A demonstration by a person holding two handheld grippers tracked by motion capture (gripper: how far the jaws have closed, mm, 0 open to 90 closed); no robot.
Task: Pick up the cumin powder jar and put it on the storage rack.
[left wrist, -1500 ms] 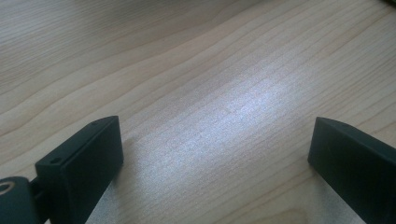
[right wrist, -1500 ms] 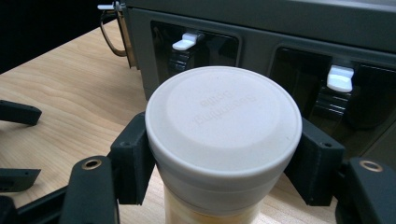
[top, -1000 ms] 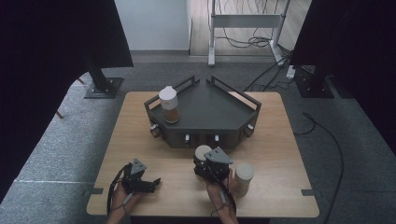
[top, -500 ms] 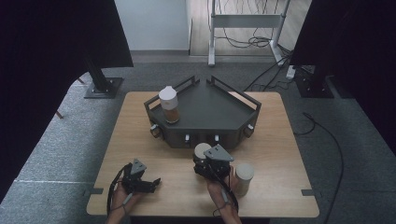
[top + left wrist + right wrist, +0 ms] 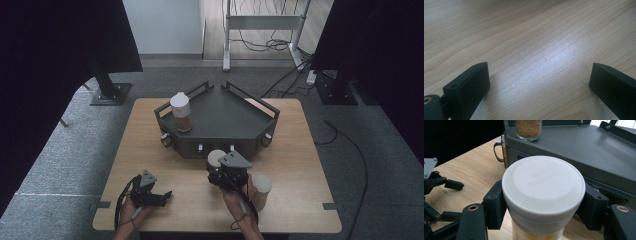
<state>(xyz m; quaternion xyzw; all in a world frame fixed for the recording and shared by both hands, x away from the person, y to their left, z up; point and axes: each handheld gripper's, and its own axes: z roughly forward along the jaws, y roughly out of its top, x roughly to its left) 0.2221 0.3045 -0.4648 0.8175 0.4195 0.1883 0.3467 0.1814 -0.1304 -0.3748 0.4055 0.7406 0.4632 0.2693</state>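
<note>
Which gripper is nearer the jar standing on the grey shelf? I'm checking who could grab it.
Left, narrowly: the left gripper sits near the table's front, below the jar; the right gripper is off to its right.

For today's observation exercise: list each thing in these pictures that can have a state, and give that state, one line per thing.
Held jar: lidded, upright, clamped below its lid.
Right gripper: shut on that jar.
Left gripper: open, nothing between its jaws.
Jar on the tray: lidded, upright.
Third jar: lidded, upright on the table.
Grey tray: bears one jar.

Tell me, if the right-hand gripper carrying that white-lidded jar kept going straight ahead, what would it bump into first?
Probably the front wall of the dark grey tray: the right gripper, shut on the jar, faces it closely.
</note>
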